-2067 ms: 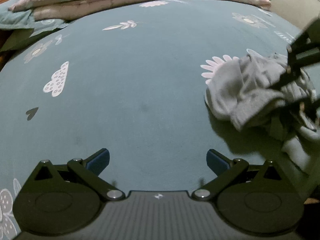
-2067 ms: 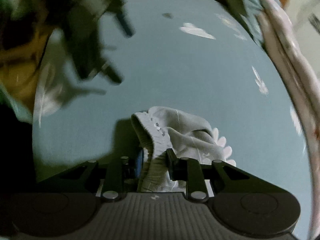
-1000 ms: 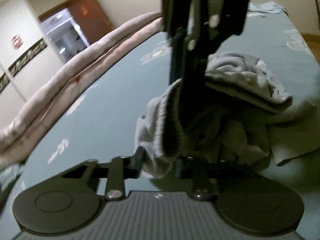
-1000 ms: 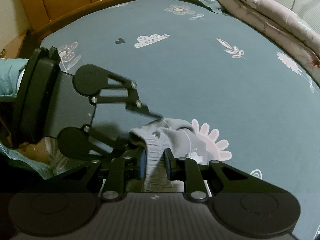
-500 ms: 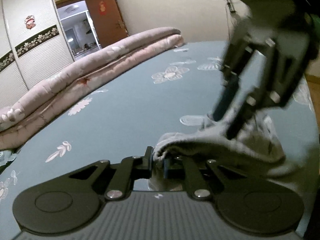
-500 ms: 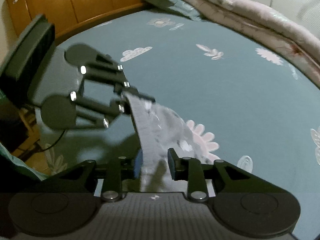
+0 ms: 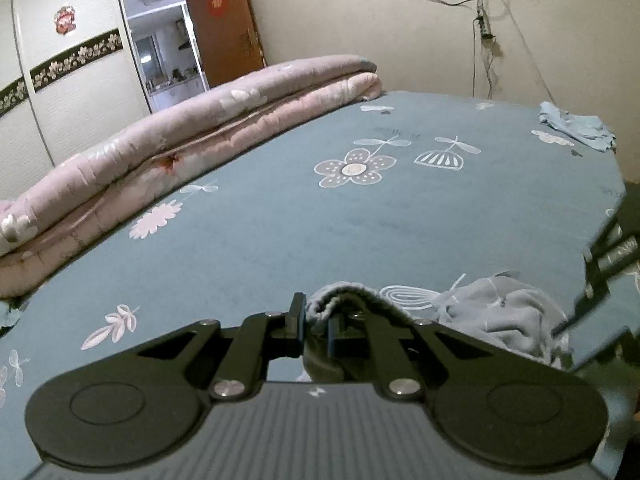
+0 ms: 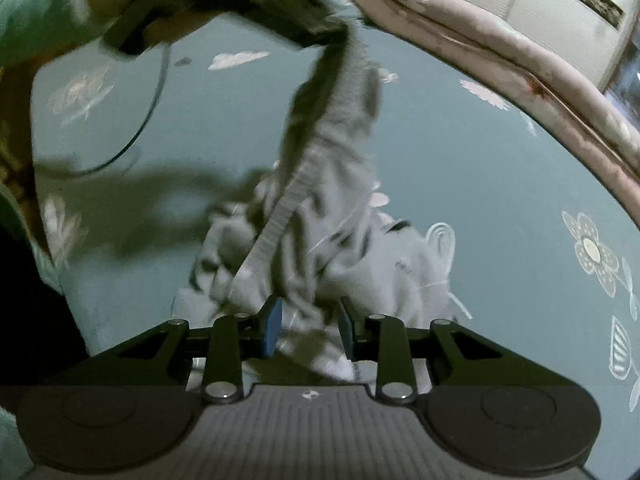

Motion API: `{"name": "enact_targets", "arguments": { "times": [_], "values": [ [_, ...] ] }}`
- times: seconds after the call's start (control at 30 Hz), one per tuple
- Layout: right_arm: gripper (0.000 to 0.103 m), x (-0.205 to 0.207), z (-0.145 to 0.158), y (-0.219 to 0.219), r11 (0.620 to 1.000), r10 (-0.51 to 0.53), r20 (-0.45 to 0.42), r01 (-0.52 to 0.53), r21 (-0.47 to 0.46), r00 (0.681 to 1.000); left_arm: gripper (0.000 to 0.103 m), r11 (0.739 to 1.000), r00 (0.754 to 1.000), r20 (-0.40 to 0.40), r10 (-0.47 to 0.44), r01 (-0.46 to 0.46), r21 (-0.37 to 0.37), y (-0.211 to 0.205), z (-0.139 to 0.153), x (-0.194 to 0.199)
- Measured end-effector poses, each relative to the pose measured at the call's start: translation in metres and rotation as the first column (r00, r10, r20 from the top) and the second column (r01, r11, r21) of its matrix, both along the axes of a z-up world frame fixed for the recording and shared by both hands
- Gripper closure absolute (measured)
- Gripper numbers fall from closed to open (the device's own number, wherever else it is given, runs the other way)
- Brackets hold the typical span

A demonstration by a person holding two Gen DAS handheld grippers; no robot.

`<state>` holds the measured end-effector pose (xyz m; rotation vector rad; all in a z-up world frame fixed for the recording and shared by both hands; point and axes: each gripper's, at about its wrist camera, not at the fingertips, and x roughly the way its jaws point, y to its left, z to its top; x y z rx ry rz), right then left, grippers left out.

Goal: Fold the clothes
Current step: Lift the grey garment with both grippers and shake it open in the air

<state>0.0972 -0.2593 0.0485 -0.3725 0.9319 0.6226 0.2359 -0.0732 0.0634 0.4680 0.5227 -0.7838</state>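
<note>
A home bedroom: bed (image 7: pixel 280 216), folded quilt (image 7: pixel 192 128), wardrobe (image 7: pixel 60 80).

The left gripper (image 8: pixel 256 4) is smeared by motion blur in the right wrist view, so its fingers cannot be made out. The right gripper (image 7: pixel 608 280) is cut off by the left wrist view's edge. The grey garment (image 8: pixel 320 184) is partly blurred.

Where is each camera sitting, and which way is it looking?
Left wrist: rides the left gripper, pinching the grey garment, looking across the blue bed sheet toward the folded quilt and doorway.
Right wrist: rides the right gripper, looking down at the garment; a sleeve shows.
Shared: garment, sheet, quilt.
</note>
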Motion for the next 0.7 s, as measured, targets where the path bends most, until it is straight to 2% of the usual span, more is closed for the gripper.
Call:
{"name": "enact_targets", "arguments": {
  "times": [0.07,0.13,0.23,0.37,0.5,0.53,0.57,0.6,0.7],
  "values": [
    [0.078,-0.008,-0.006,0.006,0.998,0.056,0.010,-0.056,0.001,0.998,0.095,1.000,1.000,-0.005,0.005,-0.005,0.012,-0.002,-0.001,0.002],
    [0.079,-0.012,-0.011,0.012,0.994,0.105,0.032,-0.105,-0.014,0.994,0.095,1.000,1.000,-0.011,0.007,-0.007,0.018,-0.004,-0.001,0.005],
    [0.079,-0.014,-0.019,0.020,0.980,0.184,0.079,-0.177,-0.089,0.980,0.095,0.999,1.000,-0.018,0.014,-0.013,0.030,-0.004,-0.001,0.007],
    [0.076,-0.018,-0.033,0.028,0.931,0.328,0.105,-0.302,-0.206,0.939,0.095,0.999,0.999,-0.024,0.024,-0.023,0.039,-0.004,-0.001,0.010],
    [0.075,-0.023,-0.044,0.027,0.882,0.412,0.091,-0.371,-0.291,0.907,0.095,0.999,0.999,-0.031,0.031,-0.030,0.041,-0.002,-0.001,0.013],
    [0.080,-0.021,-0.046,0.027,0.880,0.406,0.085,-0.364,-0.305,0.910,0.095,0.999,0.999,-0.033,0.035,-0.034,0.039,-0.002,-0.002,0.013],
    [0.097,-0.017,-0.046,0.027,0.886,0.385,0.070,-0.347,-0.308,0.920,0.095,0.999,0.999,-0.037,0.039,-0.038,0.038,-0.001,-0.002,0.014],
    [0.098,-0.013,-0.043,0.026,0.898,0.357,0.054,-0.327,-0.294,0.933,0.095,0.998,0.998,-0.038,0.047,-0.045,0.038,0.000,-0.002,0.013],
    [0.099,0.002,-0.018,0.012,0.957,0.249,0.030,-0.241,-0.163,0.968,0.095,0.997,0.996,-0.052,0.075,-0.073,0.032,0.007,-0.002,0.013]
  ]
}}
